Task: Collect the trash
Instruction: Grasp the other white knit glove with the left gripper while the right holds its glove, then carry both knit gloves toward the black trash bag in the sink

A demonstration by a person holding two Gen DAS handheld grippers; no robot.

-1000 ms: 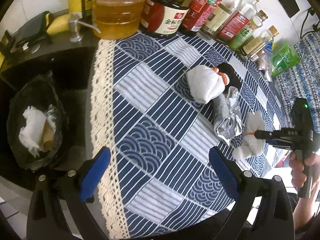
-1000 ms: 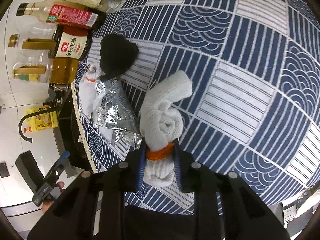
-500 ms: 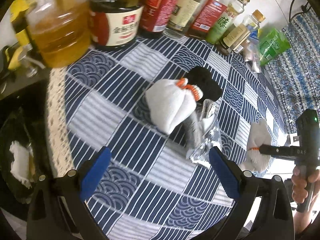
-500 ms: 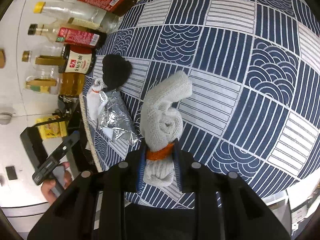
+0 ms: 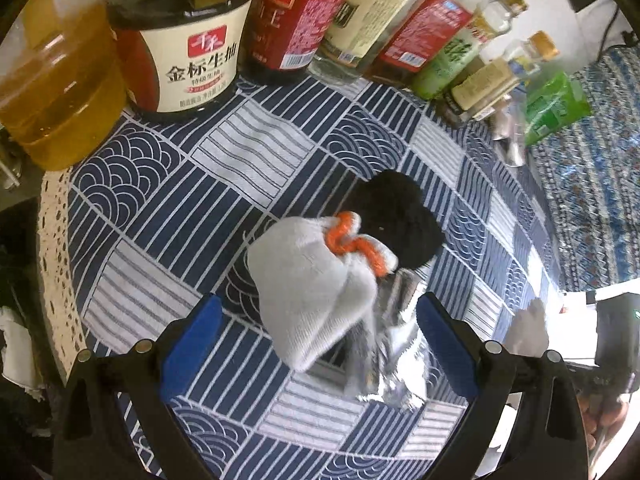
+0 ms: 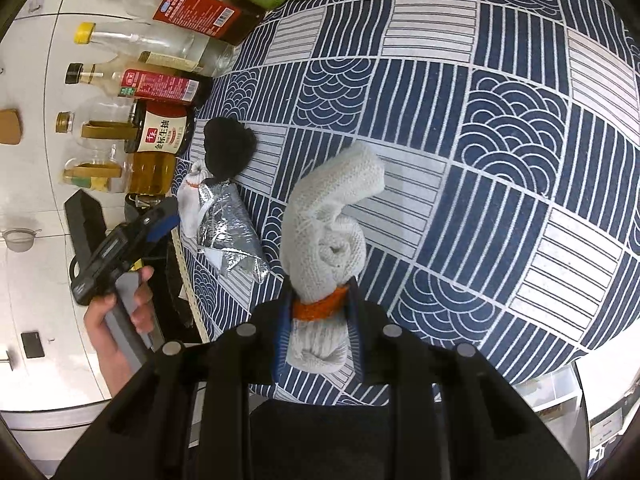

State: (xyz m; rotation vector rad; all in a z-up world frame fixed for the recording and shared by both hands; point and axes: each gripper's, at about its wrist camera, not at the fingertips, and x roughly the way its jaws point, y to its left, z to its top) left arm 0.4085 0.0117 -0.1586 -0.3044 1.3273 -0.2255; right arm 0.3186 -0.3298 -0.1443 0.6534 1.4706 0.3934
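The row of sauce and oil bottles (image 5: 360, 32) along the table's far edge, from ten to two o'clock in the left wrist view, is cut off at the necks, so only labels and lower bodies show. The crumpled silver foil wrapper (image 5: 394, 344) is half buried under the white knitted glove with an orange cuff (image 5: 316, 284), and a black knitted bundle (image 5: 400, 220) touches that glove at its one o'clock side; what the black thing really is I cannot tell. At eight o'clock, off the tablecloth's lace edge, a scrap of white paper (image 5: 16, 352) shows in a dark space too dim to read.

The left gripper (image 5: 318, 350) hangs with its blue pads spread wide, one on each side of the glove and foil, and touches neither. In the right wrist view it appears at eight o'clock, gripped by a hand (image 6: 116, 320).

The right gripper (image 6: 320, 320) is clamped tight on a second white knitted glove (image 6: 332, 232), pinching it at the orange cuff, with the fingers of the glove standing up toward twelve o'clock above the blue patterned tablecloth (image 6: 500, 120). The cuff end bunches behind the pads; whether the glove clears the cloth is hard to judge.
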